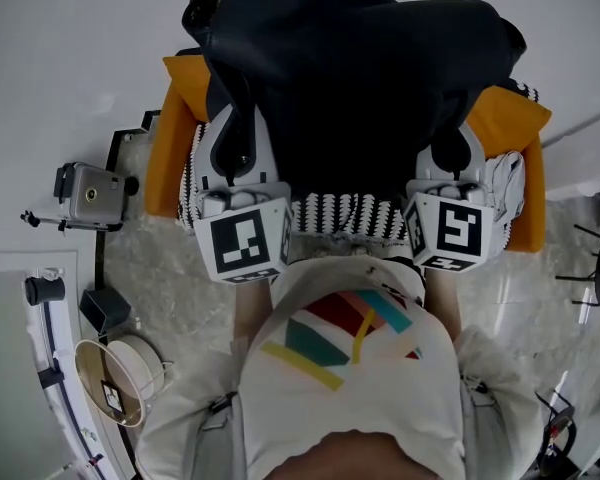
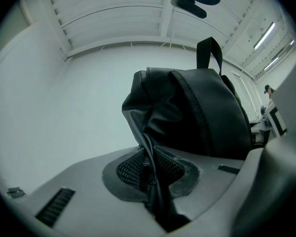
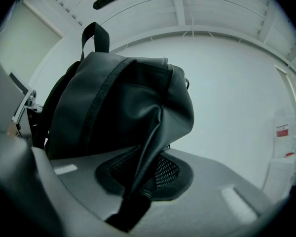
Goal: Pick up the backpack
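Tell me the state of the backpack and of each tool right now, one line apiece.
backpack: held at two sides, its black fabric bunched where it is pinched.
left tool: shut on a fold of the backpack.
right tool: shut on a fold of the backpack.

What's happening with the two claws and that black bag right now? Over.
Left gripper shut on backpack fabric. Right gripper shut on it too. Bag held between them, over orange cushion. Nothing seen blocking.
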`<state>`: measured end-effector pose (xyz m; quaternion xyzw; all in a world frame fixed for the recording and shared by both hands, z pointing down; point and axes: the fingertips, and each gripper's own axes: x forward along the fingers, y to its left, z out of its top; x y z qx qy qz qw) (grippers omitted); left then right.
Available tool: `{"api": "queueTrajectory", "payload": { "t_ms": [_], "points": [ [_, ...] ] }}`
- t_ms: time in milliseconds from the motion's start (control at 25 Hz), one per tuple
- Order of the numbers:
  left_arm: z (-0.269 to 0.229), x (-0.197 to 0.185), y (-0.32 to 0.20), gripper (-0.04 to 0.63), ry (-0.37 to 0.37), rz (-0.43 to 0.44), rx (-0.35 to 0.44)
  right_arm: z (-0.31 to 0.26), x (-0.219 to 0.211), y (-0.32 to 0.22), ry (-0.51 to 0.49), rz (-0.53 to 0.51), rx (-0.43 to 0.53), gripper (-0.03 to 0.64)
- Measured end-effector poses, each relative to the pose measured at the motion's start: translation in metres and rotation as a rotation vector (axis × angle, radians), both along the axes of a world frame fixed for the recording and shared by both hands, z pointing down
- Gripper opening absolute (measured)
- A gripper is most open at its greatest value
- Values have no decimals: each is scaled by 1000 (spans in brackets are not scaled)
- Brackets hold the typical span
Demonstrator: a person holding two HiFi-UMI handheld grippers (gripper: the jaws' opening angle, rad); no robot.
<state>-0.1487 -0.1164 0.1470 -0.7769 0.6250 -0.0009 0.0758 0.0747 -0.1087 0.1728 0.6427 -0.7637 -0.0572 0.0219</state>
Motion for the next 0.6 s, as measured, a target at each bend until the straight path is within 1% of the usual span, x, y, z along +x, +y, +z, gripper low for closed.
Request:
{"api": "queueTrajectory", "payload": {
  "t_ms": [280,600],
  "points": [
    [-5,-8,-2,60,6,-5,5,-8,-8,-2,11,-10,7,62],
    [-7,-4,22,60,19,-12,26,-11,-3,22,12,-15,31,61]
  ]
}}
